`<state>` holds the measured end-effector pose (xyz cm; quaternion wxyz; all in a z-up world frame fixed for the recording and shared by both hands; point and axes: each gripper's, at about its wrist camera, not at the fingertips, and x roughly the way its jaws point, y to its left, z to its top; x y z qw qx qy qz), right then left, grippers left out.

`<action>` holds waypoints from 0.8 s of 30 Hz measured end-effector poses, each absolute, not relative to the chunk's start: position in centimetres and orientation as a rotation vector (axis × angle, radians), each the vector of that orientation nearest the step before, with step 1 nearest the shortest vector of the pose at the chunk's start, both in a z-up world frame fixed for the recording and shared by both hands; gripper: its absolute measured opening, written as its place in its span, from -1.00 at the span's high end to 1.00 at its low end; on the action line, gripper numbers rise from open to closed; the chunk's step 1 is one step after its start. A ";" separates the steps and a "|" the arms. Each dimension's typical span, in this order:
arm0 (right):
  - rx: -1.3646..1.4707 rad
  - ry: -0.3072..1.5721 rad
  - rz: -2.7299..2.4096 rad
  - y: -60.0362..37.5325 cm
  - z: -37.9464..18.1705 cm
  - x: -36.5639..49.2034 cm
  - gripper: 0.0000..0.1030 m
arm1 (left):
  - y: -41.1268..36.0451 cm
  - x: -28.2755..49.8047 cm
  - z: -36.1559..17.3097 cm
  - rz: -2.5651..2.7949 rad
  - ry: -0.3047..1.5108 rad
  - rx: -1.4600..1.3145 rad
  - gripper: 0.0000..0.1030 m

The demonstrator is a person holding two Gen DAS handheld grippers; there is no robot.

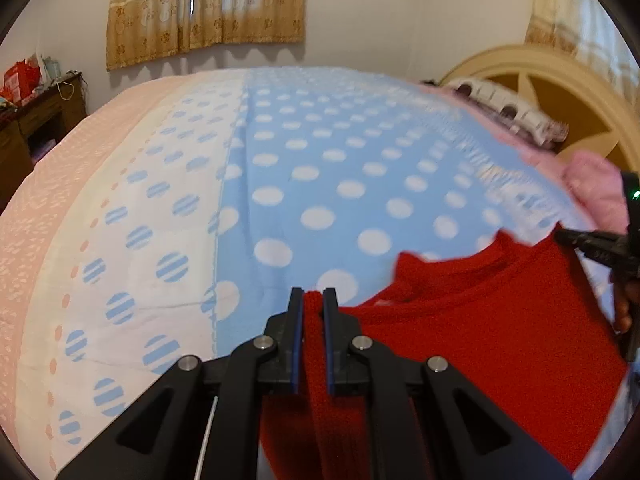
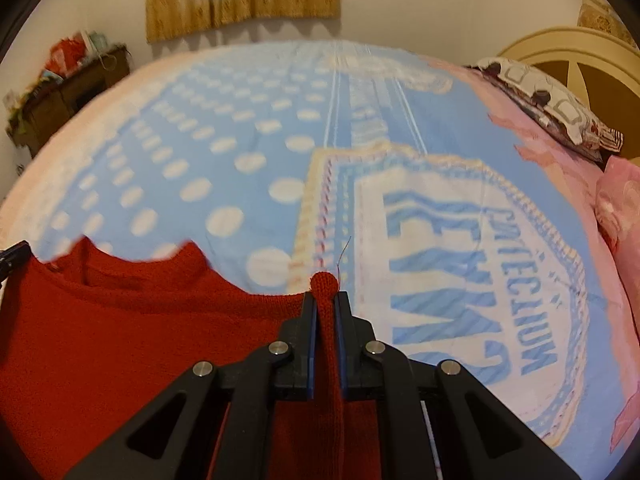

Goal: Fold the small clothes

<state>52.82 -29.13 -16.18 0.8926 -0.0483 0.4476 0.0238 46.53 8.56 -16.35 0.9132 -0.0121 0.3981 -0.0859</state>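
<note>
both grippers, left and right, pinch the red garment.

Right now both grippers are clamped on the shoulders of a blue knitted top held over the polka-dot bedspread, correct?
Not quite: the knitted top is red, not blue, as both wrist views show. The left gripper and right gripper are clamped on its shoulders over the polka-dot bedspread.
</note>
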 end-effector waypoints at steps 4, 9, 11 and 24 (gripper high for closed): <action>-0.084 0.944 0.066 -29.5 -16.6 52.8 0.84 | 8.1 46.6 -17.8 -0.152 0.845 -0.010 0.81; -0.116 0.884 0.074 -29.5 -14.2 50.4 -0.24 | 8.7 44.7 -16.3 -0.129 0.826 -0.026 0.57; -0.088 0.862 0.107 -29.9 -13.0 48.5 -0.24 | 9.0 43.2 -15.1 -0.113 0.796 -0.017 0.31; -0.094 0.915 0.241 -26.7 -15.1 35.2 -0.25 | 6.5 32.8 -15.9 -0.105 0.796 0.054 -0.26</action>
